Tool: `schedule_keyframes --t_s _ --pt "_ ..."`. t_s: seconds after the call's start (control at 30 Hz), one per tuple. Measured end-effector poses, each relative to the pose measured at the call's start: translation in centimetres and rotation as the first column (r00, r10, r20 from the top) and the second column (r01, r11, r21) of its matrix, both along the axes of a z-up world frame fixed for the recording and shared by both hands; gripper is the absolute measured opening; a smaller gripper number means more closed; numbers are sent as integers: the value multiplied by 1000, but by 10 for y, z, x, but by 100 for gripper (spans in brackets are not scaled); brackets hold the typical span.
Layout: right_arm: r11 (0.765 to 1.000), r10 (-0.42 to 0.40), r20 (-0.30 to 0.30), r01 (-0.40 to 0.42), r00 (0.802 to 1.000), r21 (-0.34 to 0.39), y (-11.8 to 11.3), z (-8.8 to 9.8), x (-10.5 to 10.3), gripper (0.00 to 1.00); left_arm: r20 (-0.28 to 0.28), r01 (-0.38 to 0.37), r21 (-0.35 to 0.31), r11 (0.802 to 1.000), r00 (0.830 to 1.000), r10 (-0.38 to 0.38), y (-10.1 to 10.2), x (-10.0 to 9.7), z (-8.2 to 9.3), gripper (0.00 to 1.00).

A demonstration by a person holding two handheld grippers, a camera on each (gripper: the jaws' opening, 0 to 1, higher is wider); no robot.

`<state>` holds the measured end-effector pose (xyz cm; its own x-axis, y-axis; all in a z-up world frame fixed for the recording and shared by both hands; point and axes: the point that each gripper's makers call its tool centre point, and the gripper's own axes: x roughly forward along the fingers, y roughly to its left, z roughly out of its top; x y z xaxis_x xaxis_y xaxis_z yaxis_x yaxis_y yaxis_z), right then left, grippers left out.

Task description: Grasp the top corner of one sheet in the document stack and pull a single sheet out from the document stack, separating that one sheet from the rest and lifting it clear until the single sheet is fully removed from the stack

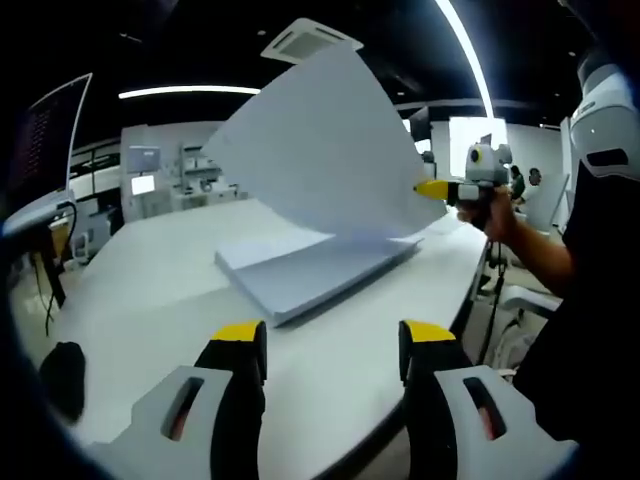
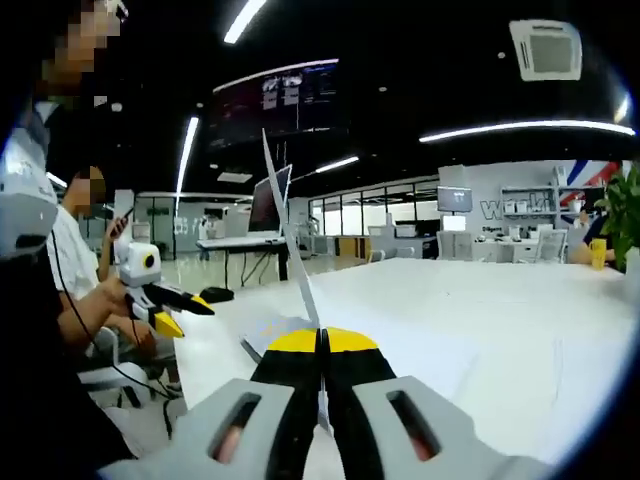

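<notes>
Nearest us in the left gripper view, our left gripper [image 1: 332, 350] hangs idle over the white table [image 1: 150, 290], its jaws spread wide with nothing between them. Just beyond it lies the stack [image 1: 310, 272], flat on the table, one corner pointing back toward us.

From the stack's far edge the sheet [image 1: 320, 150] rises in a broad curve, its lower edge seemingly at the top of the pile near the far corner, though we cannot tell whether it touches there. At the sheet's right edge our right gripper [image 1: 437, 188] pinches it, a hand behind it. In the right gripper view, the right gripper [image 2: 321, 345] has its jaws clamped together on the sheet [image 2: 295, 262], which we see edge-on running up and away from the tips, with the stack [image 2: 270, 335] low behind them.

We judge the step to be the lift: one sheet is separated and mostly raised, not yet clear. The next move calls for carrying the grip higher and away until the trailing edge leaves the pile, slowly enough that no sheet below drags along. The left gripper could steady the stack if it shifts.

Farther off stand desks and monitors.
</notes>
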<state>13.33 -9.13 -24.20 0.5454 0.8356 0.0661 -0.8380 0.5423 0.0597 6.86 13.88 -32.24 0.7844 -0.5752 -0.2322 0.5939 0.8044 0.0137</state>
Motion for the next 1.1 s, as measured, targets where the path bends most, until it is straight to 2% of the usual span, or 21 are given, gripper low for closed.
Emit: schedule_keyframes --t_s 0.1,0.37,0.47,0.7,0.83,0.9,0.97,1.1 --pt "999 1 4 -1 1000 35 -6 9 -1 2 5 -11 -8 1000 1000 11 3 2 1 51" --pt "990 2 -54 5 999 141 -24 29 1 2 -4 0 -7 1000 1000 0 2 1 -4 52" --pt "991 -45 -54 51 998 121 -34 31 5 2 -9 -3 -5 1000 1000 3 4 0 -6 52" --pt "987 -64 -66 73 996 143 -57 41 6 2 -11 0 3 1000 1000 0 4 -2 -8 51" --pt "978 -102 -114 120 988 169 -81 43 12 2 -16 -2 6 1000 1000 2 3 -2 -10 51" --pt "969 -111 -149 141 983 205 -94 47 14 2 -15 1 6 1000 1000 -1 1 -3 -11 51" --pt "951 -99 -209 155 973 268 -107 52 14 2 -16 4 6 1000 1000 -4 0 -4 -12 51" --pt "935 -127 -278 209 952 287 -130 52 21 2 -14 2 5 1000 1000 -2 -1 -3 -14 49"
